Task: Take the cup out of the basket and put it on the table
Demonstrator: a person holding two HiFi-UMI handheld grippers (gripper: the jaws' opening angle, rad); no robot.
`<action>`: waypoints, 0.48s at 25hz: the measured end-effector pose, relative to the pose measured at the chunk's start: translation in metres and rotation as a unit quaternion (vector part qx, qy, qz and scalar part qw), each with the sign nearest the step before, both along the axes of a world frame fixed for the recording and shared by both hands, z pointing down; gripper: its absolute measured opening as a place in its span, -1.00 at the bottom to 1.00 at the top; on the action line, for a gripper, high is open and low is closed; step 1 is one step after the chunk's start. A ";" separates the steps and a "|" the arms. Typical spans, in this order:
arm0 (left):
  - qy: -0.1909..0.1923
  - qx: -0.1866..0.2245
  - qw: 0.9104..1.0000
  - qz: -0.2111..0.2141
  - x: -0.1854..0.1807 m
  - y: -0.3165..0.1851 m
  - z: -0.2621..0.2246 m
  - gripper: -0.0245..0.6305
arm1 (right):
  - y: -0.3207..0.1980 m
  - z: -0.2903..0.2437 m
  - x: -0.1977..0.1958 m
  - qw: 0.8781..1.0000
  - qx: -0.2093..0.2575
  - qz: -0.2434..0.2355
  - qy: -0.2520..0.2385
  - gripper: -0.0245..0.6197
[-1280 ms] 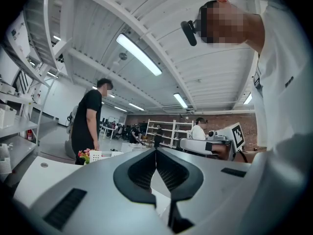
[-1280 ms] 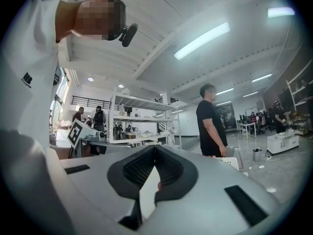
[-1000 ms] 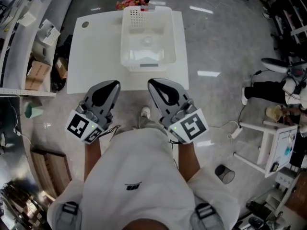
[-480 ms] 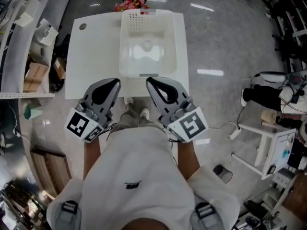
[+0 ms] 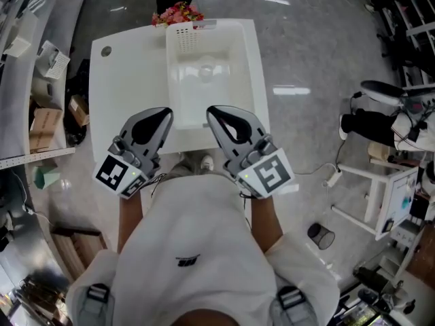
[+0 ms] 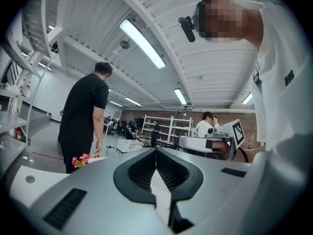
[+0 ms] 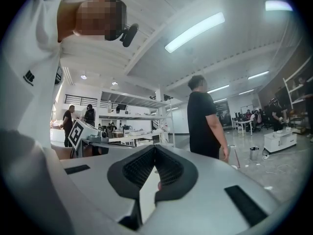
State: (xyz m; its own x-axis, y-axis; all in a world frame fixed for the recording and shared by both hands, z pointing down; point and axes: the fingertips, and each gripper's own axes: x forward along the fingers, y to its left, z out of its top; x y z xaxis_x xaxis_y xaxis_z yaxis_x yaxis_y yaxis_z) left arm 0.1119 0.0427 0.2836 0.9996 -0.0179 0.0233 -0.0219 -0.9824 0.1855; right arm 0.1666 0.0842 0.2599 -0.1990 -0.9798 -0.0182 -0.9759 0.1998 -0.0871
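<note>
Left tool (image 5: 158, 118) and right tool (image 5: 221, 117), seen from the head view, are held side by side over the near edge of the desk (image 5: 129, 80), each a smooth grey shell tapering to a rounded tip. Each carries a marker cube (image 5: 117, 175) printed in black and white squares at its rear. In the two gripper views both tools are closed with nothing between the jaws: the tips meet in a thin seam, and the black pads (image 6: 168, 173), finely ribbed like a grid, frame a narrow wedge-shaped gap further back.

Beyond the tips stands the basket (image 5: 172, 80), a rectangular tub of pale, slightly translucent plastic with rounded corners and a perforated panel at its far end. It sits lengthwise on the matt white desk, right of centre. The cup (image 5: 206, 69) lies inside the basket, in its far half, showing only as a pale rounded shape against the floor of the tub; its material cannot be told.

A small round hole (image 5: 105, 51) marks the desk's far left corner. Pink and red flowers (image 5: 178, 13) lie at the far edge, beside a person (image 6: 85, 121) in black
</note>
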 end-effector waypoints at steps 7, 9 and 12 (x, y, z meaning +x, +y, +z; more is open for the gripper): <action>-0.003 0.000 0.999 0.039 0.014 -0.034 0.005 -0.89 | -0.038 0.008 0.004 1.000 -0.012 0.027 0.001 -0.90; 0.000 -0.003 0.999 0.049 0.016 -0.039 0.005 -0.89 | -0.043 0.009 0.005 0.999 -0.016 0.036 0.001 -0.90; 0.003 -0.005 0.998 0.057 0.019 -0.046 0.006 -0.89 | -0.049 0.011 0.005 0.999 -0.019 0.045 0.002 -0.90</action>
State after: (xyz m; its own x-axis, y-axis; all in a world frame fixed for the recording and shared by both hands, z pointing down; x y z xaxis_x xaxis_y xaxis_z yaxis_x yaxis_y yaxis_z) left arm 0.1306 -0.0032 0.2899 0.9952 0.0963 0.0178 0.0910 -0.9764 0.1960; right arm 0.1718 0.0352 0.2705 -0.1110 -0.9936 0.0191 -0.9900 0.1089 -0.0899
